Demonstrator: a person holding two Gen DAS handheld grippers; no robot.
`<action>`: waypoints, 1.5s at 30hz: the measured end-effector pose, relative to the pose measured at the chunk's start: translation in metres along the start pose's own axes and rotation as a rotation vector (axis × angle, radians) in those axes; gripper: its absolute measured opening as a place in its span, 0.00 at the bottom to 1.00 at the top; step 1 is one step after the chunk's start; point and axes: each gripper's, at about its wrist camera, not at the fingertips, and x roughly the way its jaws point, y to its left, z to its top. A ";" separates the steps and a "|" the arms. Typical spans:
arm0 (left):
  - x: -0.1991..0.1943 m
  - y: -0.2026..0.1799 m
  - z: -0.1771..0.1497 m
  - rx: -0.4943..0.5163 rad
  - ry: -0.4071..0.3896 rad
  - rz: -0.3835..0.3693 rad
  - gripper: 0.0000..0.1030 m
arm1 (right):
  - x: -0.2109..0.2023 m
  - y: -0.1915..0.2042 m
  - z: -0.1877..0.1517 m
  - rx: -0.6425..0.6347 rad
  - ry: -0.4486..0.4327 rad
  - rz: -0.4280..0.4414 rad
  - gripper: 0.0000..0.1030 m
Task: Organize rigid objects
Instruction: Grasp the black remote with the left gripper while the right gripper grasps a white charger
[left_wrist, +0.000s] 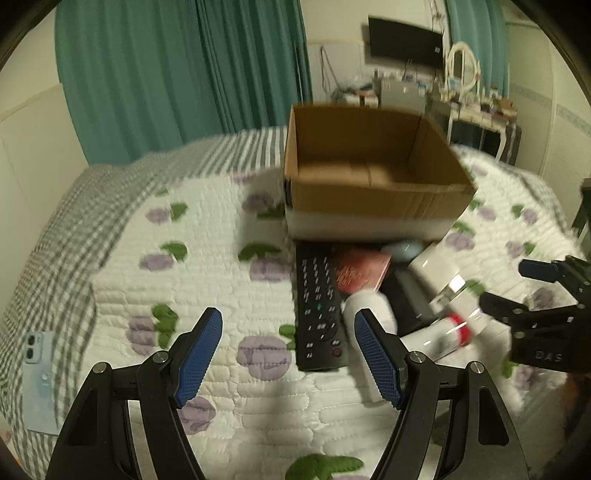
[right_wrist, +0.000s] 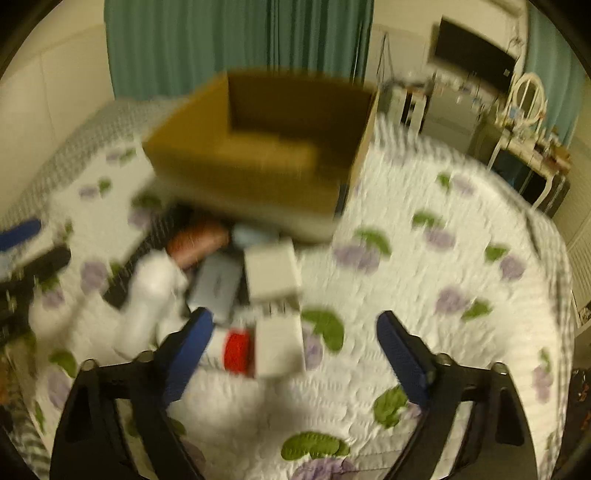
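1. Bed quilt (left_wrist: 207, 236): white with a purple and green print, it fills the centre and lower part of both views and bears everything listed below

2. Cardboard box (left_wrist: 369, 199): stands open-topped at upper centre of the left wrist view. The floor that shows inside looks bare; the near corner of the interior is hidden by the front wall. Judgement: nothing has been packed yet, so the task is at or near its start

3. Pile of rigid items, touching or just beside the box's near wall, centre right of the left view: black remote control (left_wrist: 319, 306), white bottle (left_wrist: 373, 310), reddish booklet or card (left_wrist: 364, 271), white tube with a red band (left_wrist: 448, 328), a pale blue item (left_wrist: 402, 247) and a dark flat item beneath them. Blur prevents firmer identification. All remain to be moved, presumably into the box

4. Left gripper (left_wrist: 288, 354): lower centre of its own view, fingers spread wide, nothing between them, poised above the quilt just beside the remote's near end

5. Right gripper (right_wrist: 295, 354): lower centre of its view, fingers likewise wide apart and holding nothing; the tube's red band lies near its left finger. Heavy blur in this view

6. Phone (left_wrist: 38, 373): pale blue, lower left edge of the left view, well apart from the pile; whether it belongs to the task cannot be told
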 end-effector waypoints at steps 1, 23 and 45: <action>0.008 0.000 -0.002 -0.002 0.019 0.000 0.75 | 0.004 -0.001 -0.002 0.004 0.016 0.002 0.79; 0.074 -0.005 -0.009 0.037 0.143 -0.068 0.75 | 0.046 -0.012 -0.013 0.058 0.191 0.064 0.59; 0.084 -0.003 0.007 0.041 0.208 -0.174 0.25 | 0.063 0.004 0.004 0.021 0.162 0.050 0.40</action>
